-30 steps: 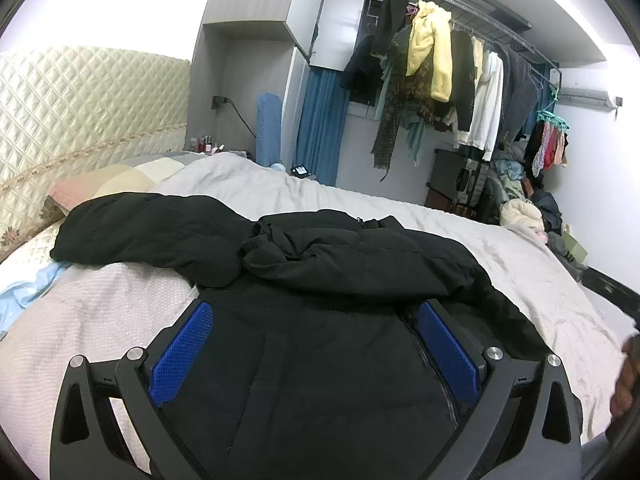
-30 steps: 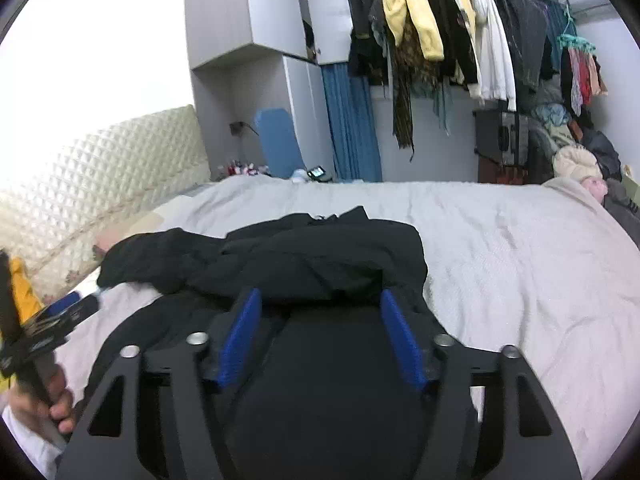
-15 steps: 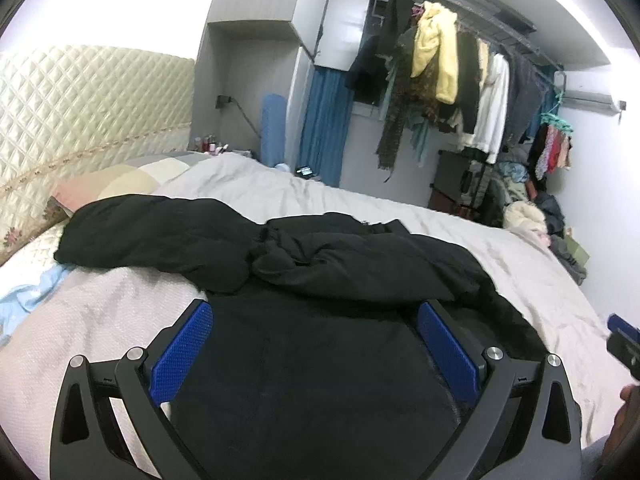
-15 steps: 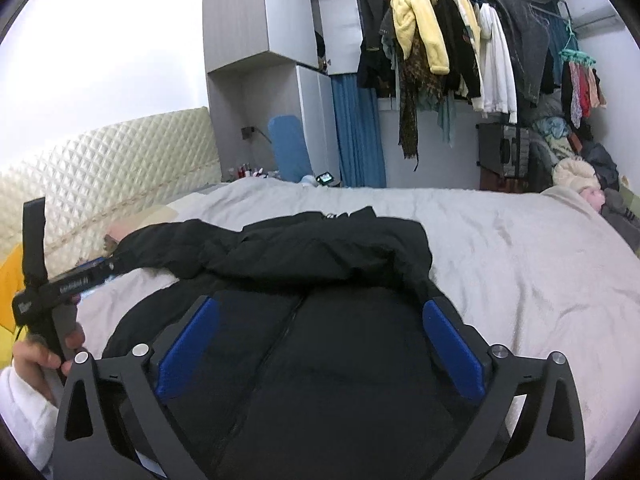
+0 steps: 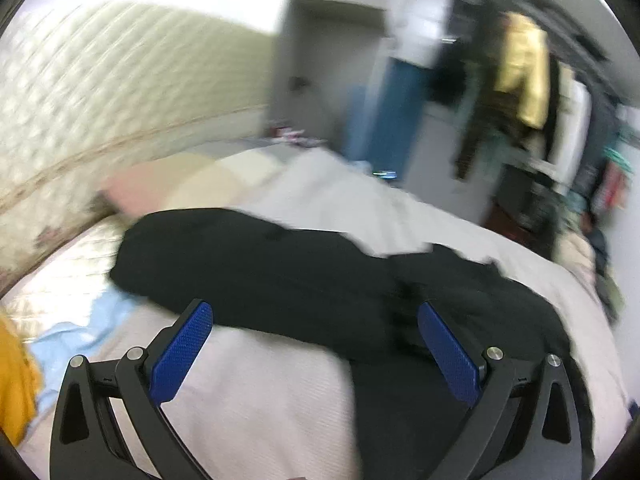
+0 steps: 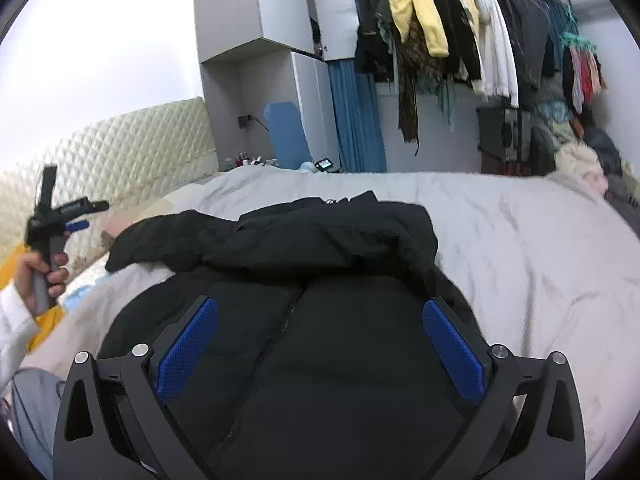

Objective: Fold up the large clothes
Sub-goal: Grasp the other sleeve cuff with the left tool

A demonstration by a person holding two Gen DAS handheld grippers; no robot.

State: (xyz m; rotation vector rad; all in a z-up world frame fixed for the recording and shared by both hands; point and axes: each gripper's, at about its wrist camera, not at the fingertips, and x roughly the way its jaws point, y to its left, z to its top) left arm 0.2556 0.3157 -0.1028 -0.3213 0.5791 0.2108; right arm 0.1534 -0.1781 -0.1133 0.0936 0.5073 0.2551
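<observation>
A large black padded jacket (image 6: 320,240) lies zipper-up on the bed, its upper part bunched in a fold. One sleeve (image 5: 240,256) stretches out to the left towards the pillows. My left gripper (image 5: 314,308) is open above that sleeve, nothing between its blue pads (image 5: 182,350); this view is blurred. In the right wrist view the left gripper (image 6: 60,216) shows at the far left, held up by a hand (image 6: 40,268). My right gripper (image 6: 320,304) stands wide open over the jacket's front, its pads (image 6: 452,352) clear of the cloth.
The bed (image 6: 540,248) has a pale grey-pink cover. A quilted headboard (image 6: 140,152) and pillows (image 5: 160,188) are at the left. Light blue cloth (image 5: 76,332) and yellow cloth (image 5: 12,380) lie at the bed's left edge. A full clothes rail (image 6: 460,20) hangs behind.
The left gripper has swung quickly to the left, from over the jacket's body to over the outstretched sleeve. The right gripper's jaws have widened; it has hardly moved.
</observation>
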